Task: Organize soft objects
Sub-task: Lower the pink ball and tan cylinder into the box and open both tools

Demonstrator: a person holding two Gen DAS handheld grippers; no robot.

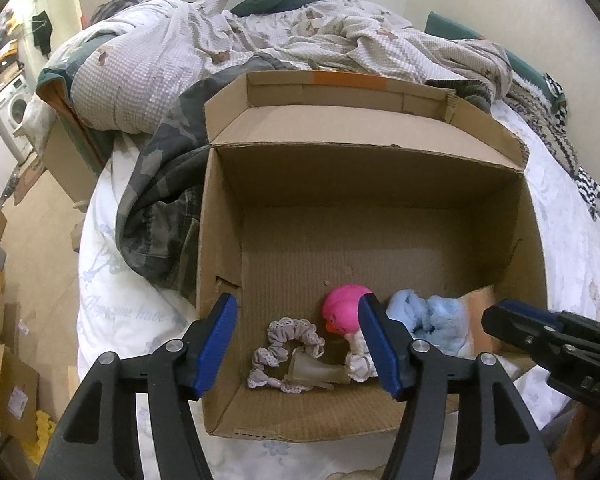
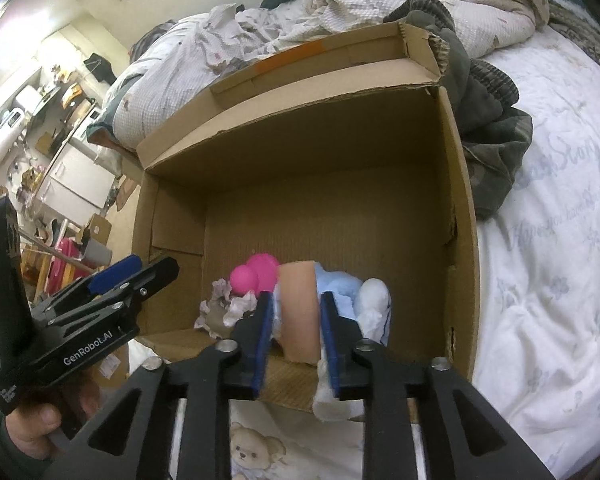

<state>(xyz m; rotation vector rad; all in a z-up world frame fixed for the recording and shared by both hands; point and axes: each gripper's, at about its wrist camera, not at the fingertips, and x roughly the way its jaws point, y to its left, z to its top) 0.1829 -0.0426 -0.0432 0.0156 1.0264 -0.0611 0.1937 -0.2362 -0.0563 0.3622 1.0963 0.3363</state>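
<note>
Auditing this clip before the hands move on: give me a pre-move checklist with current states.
1. Left gripper jaws open, nothing between them: ok.
2. Right gripper clear of the tan piece: cannot tell; it sits between the jaws.
3. Pink duck inside cardboard box: ok.
4. Lace scrunchie on box floor: ok.
5. Blue fluffy cloth in box: ok.
6. White cloth fully inside: not ok, drapes over near edge.

1. Open cardboard box (image 1: 380,184) sits on the bed, flaps up, mostly bare inside.
2. Pink rubber duck (image 1: 342,312) is on the box floor near the front wall.
3. Lacy grey scrunchie (image 1: 288,350) lies curled just beside the duck.
4. Fluffy light-blue cloth (image 1: 432,320) is bunched in the front corner, with a tan piece (image 2: 298,308) touching it.
</note>
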